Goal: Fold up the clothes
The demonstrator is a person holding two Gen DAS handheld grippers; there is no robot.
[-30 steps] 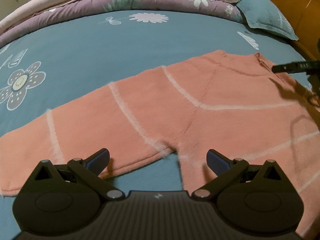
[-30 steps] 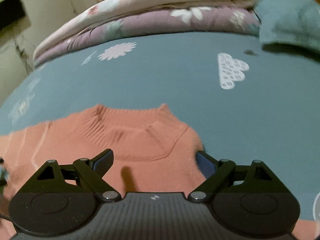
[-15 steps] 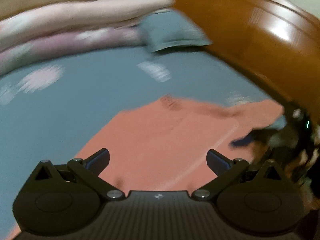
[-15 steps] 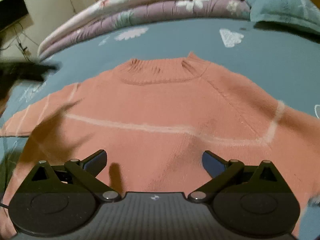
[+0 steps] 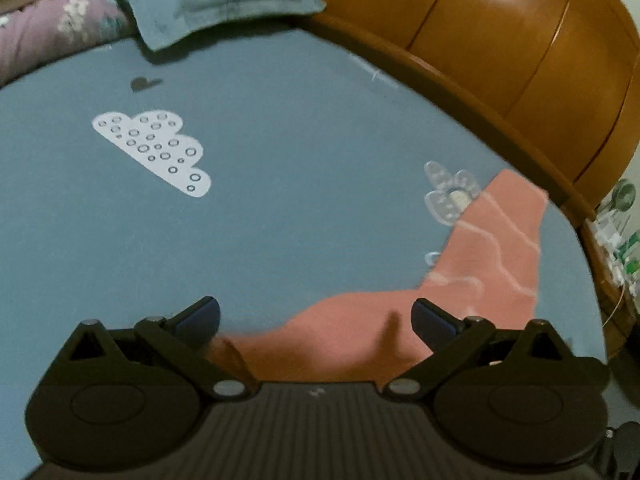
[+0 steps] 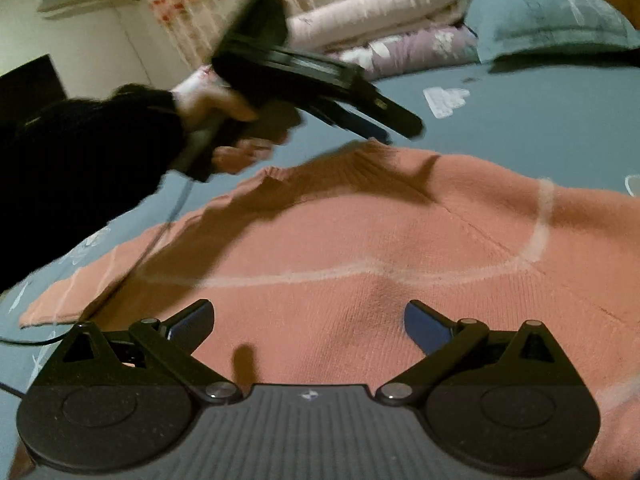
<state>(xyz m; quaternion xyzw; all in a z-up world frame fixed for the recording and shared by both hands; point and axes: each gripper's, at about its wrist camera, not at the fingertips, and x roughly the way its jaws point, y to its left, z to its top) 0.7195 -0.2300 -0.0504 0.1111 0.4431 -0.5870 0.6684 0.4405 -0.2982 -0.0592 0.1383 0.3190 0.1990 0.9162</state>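
overhead, left hand [image 6: 216,114] over sweater [image 6: 360,248]

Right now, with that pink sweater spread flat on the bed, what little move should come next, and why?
Probably bring the left gripper down onto the sweater sleeve ahead of it, to fold it inward. Both sets of jaws stand open and empty, and the sleeve lies stretched out toward the bed's edge.
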